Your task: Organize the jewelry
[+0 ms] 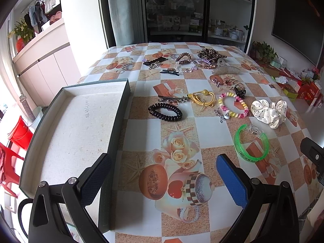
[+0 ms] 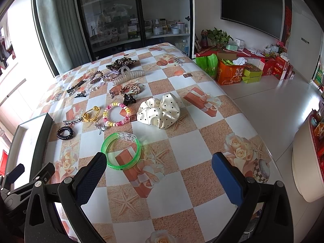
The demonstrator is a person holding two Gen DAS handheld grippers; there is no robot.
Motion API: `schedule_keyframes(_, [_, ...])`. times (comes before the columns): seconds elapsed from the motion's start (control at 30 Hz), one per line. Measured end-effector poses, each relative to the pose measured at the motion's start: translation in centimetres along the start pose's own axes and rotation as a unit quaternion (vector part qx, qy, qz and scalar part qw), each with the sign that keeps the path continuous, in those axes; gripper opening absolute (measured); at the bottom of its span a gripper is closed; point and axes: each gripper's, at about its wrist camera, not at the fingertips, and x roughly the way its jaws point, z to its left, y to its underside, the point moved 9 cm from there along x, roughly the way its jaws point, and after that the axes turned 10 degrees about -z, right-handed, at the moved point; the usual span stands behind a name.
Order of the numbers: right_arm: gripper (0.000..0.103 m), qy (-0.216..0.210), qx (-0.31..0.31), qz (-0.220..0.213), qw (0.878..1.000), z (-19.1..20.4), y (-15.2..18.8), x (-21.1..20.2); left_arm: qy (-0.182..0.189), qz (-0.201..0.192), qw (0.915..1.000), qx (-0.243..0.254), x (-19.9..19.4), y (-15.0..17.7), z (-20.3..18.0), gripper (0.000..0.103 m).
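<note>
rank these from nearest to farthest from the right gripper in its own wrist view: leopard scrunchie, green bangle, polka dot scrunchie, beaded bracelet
From the right gripper:
1. green bangle, just ahead of its left finger.
2. polka dot scrunchie, ahead near the middle.
3. beaded bracelet, ahead to the left; close to the scrunchie in range, so that pair is hard to call.
4. leopard scrunchie, far back near the table's far edge.

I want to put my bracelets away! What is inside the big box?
Nothing yet: the box shows only its bare pale floor with faint writing. Its nearest corner is hidden behind the left tool.
</note>
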Motion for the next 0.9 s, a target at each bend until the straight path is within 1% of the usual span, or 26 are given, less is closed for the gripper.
schedule_keyframes(0.1, [0.103,0.0,0.0,0.001,1.0,0.0,0.0,0.0,0.002,0.003,1.0,0.0,0.0,0.1,-0.1,0.103])
schedule_keyframes(0.2, [0.103,0.001,0.0,0.003,1.0,-0.2,0.1,0.2,0.015,0.009,0.9999,0.001,0.1,-0.4,-0.8,0.103])
schedule_keyframes(0.37, [0.103,0.005,0.004,0.007,1.0,-1.8,-1.1,1.0,0.043,0.013,0.999,-0.001,0.7,-2.1,-1.9,0.103])
schedule_keyframes(0.57, [0.103,0.007,0.005,0.014,1.0,-3.1,-2.4,2.4,0.067,0.022,0.9974,-0.009,2.7,-4.0,-2.6,0.103])
schedule_keyframes(0.63, [0.103,0.004,0.008,0.02,1.0,-3.3,-2.6,3.2,0.081,0.033,0.9961,-0.004,3.3,-3.9,-3.3,0.103])
schedule_keyframes(0.73, [0.103,0.002,0.009,0.03,1.0,-3.8,-3.0,4.7,0.109,0.06,0.9922,0.009,4.3,-3.0,-5.2,0.103])
schedule_keyframes(0.83, [0.103,-0.002,0.016,0.042,0.999,-4.3,-3.2,6.3,0.125,0.075,0.9892,0.02,5.0,-2.0,-7.1,0.103])
schedule_keyframes(0.9, [0.103,-0.014,0.024,0.049,0.998,-4.4,-3.4,7.4,0.131,0.08,0.9877,0.028,5.3,-1.5,-8.2,0.102])
